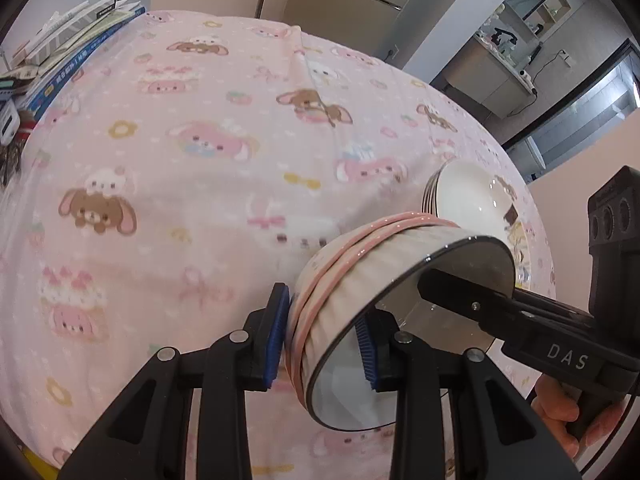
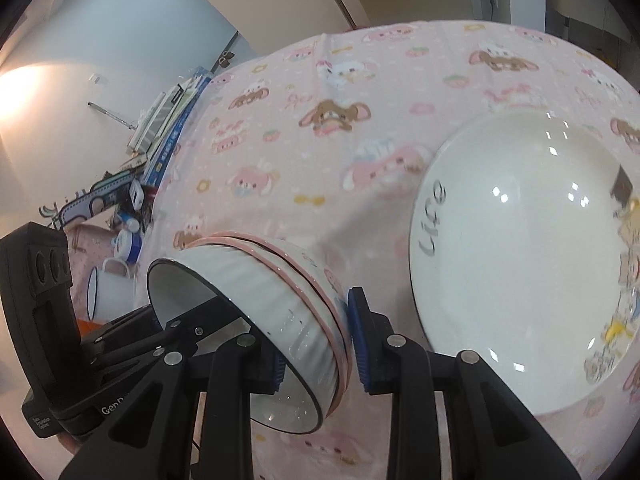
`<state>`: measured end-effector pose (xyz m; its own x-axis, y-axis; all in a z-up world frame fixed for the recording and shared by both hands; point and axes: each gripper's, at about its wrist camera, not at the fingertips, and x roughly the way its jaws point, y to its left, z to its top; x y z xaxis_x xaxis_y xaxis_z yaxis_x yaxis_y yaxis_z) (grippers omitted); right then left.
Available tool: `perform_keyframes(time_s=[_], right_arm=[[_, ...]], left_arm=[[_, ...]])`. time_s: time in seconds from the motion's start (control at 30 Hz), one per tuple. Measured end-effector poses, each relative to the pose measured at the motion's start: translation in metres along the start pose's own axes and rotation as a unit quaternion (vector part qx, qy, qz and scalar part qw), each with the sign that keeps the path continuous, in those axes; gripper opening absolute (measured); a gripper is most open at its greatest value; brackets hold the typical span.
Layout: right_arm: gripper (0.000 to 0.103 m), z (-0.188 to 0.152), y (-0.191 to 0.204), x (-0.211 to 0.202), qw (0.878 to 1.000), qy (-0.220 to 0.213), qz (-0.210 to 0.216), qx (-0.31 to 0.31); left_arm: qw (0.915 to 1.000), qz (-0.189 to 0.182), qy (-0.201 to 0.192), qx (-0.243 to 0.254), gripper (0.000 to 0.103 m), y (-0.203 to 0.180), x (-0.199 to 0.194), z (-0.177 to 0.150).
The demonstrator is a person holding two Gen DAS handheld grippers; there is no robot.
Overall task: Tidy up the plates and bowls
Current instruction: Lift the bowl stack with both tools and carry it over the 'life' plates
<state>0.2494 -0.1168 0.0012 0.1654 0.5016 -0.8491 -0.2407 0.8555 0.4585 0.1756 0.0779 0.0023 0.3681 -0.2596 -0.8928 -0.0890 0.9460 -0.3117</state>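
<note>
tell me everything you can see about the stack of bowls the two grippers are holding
The stack of bowls is nested: a white ribbed bowl with a thin dark rim sits inside at least two pink-rimmed ones. They look like glazed ceramic. The stack is tipped on its side above the pink cartoon tablecloth. The left gripper and right gripper each clamp the rims from opposite sides. White plates lie beyond it.

We cannot count the bowls [image 1: 360,280] in the nested stack; motion blurs their pink rims. The right gripper [image 1: 452,284] hides part of the top bowl's inside. The plate stack [image 2: 520,240] runs off the right wrist view's edge, its cartoon print smeared. Titles on the books [image 1: 68,40] stay unreadable.
</note>
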Motion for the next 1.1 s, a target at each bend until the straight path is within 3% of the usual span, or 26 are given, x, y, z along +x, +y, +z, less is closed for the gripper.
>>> perform_keyframes(time_s=[0.37,0.77,0.93,1.1], right_arm=[[0.031,-0.057,-0.009,-0.011,1.000,-0.017,-0.002,-0.021],[0.031,-0.068,-0.012,-0.006,0.995,-0.093,-0.017,-0.042],[0.035,-0.060,-0.028,0.000,0.995,-0.093,0.027,0.000],[0.038,-0.061,-0.029,0.011,0.995,-0.100,0.014,0.005]], left_arm=[[0.9996,-0.012,-0.005,0.027,0.030,-0.010,-0.006,-0.040],[0.9973,-0.020,-0.057,0.042,0.031,-0.010,0.003,-0.037],[0.9975,-0.033,-0.055,0.031,0.032,-0.003,0.017,-0.037],[0.9954,-0.054,-0.069,0.038,0.043,-0.004,0.023,-0.043]])
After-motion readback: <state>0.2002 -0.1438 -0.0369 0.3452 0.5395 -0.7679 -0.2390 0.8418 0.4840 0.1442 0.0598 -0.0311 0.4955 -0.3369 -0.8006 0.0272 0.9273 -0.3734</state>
